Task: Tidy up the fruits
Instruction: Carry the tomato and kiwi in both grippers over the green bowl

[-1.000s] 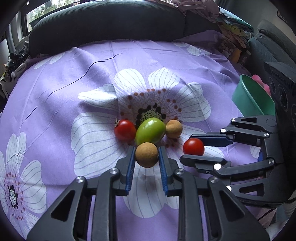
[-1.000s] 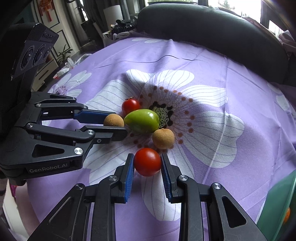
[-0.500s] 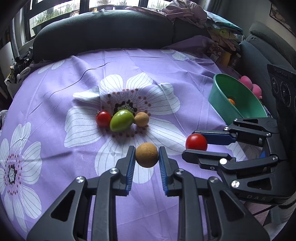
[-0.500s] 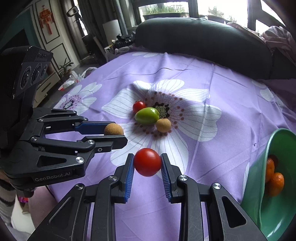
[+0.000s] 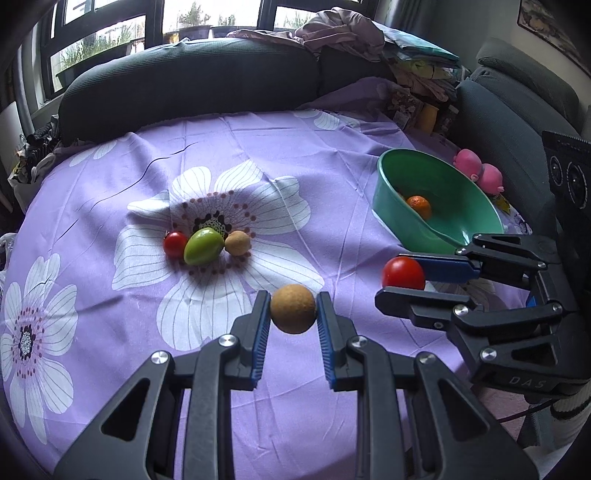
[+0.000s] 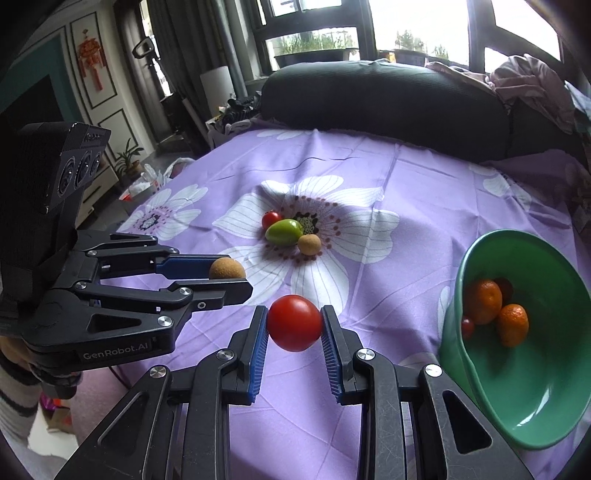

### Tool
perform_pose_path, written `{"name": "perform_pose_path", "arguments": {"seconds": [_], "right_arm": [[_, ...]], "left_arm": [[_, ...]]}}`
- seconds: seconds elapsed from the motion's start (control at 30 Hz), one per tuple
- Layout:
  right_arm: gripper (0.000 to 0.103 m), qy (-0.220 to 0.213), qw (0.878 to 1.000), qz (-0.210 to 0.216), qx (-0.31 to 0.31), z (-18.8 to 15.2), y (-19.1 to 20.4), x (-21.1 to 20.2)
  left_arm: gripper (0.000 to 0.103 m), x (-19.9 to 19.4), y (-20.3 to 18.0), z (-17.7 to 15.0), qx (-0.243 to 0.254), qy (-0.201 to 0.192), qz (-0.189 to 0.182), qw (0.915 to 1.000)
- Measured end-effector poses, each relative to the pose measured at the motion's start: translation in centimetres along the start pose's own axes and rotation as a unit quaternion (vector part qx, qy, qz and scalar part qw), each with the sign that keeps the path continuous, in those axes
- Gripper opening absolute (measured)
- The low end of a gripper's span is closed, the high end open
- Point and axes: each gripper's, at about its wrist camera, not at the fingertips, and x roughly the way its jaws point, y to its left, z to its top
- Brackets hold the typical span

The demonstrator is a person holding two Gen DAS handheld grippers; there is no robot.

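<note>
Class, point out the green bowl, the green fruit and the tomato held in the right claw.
Green bowl (image 6: 480, 373), right wrist view, near rim.
Green fruit (image 5: 203, 245), left wrist view, middle.
Held tomato (image 6: 294, 322), right wrist view, middle.

Dark sofa (image 5: 192, 92) under bright windows (image 6: 406, 33).

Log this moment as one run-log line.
left gripper: shut on brown fruit | right gripper: shut on tomato | both lifted | green bowl: holds oranges

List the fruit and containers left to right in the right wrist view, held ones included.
Brown round fruit in the left gripper → small tomato → green fruit → tomato in the right gripper → tan fruit → green bowl.
</note>
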Motion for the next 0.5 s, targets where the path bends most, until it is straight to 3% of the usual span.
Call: {"name": "perform_pose_path", "arguments": {"seconds": [0.5], "right_arm": [[0.030,-0.052,0.998,-0.033,0.032,-0.3,-3.3,-4.3]], "left_arm": [[0.025,0.3,-5.2,3.6,0.047,-0.025,-0.032,0.9981]]}}
